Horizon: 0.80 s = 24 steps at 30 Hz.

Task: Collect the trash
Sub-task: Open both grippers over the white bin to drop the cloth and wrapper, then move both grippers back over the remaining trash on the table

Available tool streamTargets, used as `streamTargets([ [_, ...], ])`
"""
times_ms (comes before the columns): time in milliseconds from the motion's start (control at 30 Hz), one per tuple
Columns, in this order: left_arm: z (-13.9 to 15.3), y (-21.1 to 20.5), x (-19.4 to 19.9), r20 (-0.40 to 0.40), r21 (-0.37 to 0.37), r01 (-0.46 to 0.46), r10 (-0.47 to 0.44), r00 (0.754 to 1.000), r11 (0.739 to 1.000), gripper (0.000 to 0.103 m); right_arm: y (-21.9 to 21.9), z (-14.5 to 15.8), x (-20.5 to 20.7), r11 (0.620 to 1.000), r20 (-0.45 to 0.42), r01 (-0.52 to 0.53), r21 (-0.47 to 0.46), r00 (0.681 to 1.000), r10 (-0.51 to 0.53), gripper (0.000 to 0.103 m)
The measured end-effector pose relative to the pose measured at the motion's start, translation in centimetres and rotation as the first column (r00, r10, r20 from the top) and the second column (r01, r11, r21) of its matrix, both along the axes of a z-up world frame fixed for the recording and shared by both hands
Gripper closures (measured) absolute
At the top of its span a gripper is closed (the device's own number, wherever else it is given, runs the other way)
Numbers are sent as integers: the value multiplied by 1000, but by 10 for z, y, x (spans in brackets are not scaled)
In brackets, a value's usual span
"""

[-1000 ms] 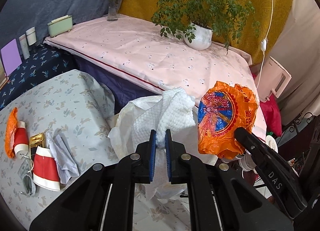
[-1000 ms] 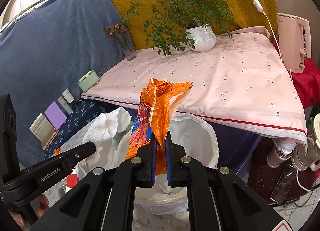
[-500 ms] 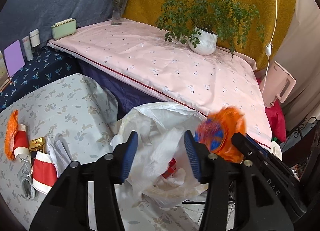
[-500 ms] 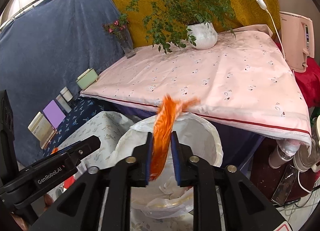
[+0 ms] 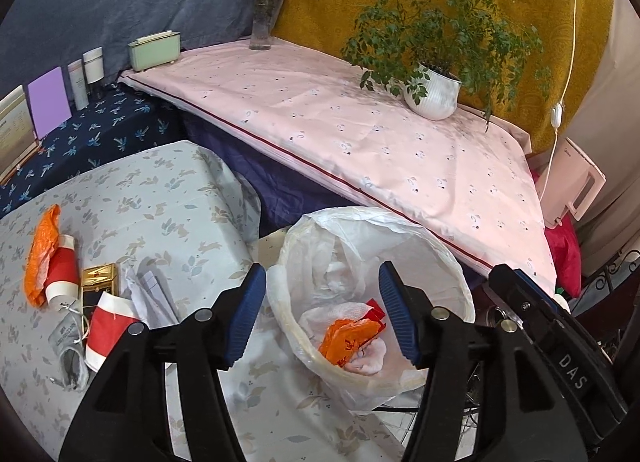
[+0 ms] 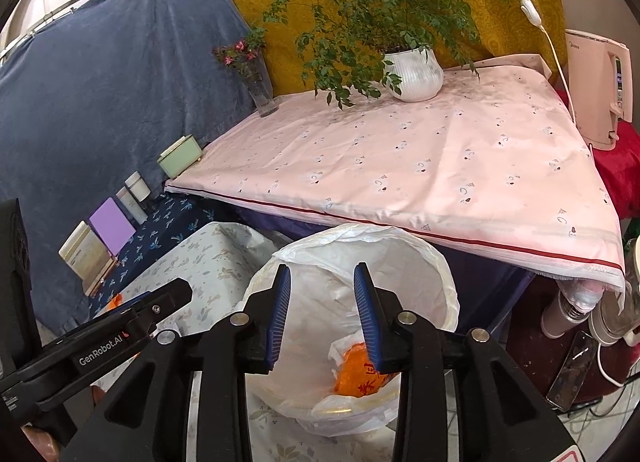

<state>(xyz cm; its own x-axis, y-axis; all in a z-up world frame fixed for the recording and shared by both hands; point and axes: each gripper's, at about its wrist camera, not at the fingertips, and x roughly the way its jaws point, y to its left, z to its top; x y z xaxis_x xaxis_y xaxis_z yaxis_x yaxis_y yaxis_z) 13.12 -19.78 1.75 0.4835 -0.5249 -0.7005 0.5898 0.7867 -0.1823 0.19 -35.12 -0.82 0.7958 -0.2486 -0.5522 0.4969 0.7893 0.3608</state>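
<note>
A bin lined with a white plastic bag (image 5: 436, 254) (image 6: 420, 262) stands beside the low table. Inside it lie a crumpled orange wrapper (image 5: 350, 338) (image 6: 360, 376) and white tissue (image 5: 344, 310). My left gripper (image 5: 322, 312) hovers over the bin, its jaws opening, nothing between them. My right gripper (image 6: 322, 312) also hangs above the bin, jaws opening and empty. More trash lies on the floral tablecloth (image 5: 160, 202) to the left: an orange wrapper (image 5: 40, 250), two red-and-white paper cups (image 5: 62, 276) (image 5: 106, 328), a gold box (image 5: 99, 275) and crumpled paper (image 5: 150, 290).
A pink-covered table (image 5: 360, 142) behind the bin carries a potted plant (image 5: 432, 92), a flower vase (image 5: 262, 28) and a green box (image 5: 154, 50). A pink appliance (image 6: 600, 90) stands right. Books and jars (image 5: 48, 102) line the left shelf. Cups and a phone (image 6: 572, 362) lie low right.
Both grippers opened. The white tissue dropped from the left one and the orange wrapper from the right one, and both now lie in the bin. The left gripper shifted slightly.
</note>
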Motion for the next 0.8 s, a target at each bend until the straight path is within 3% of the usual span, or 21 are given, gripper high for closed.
streamTargets([
  [167,4,16,1,4,-7,-22,22,1000,1000,47,14,6,0,1000,9,-14,-13,1000,14,63],
  [800,5,108,15,-7,-36,-175,175,984,984,46,86,24,26,986,-2,-152,-64,988,152,62],
])
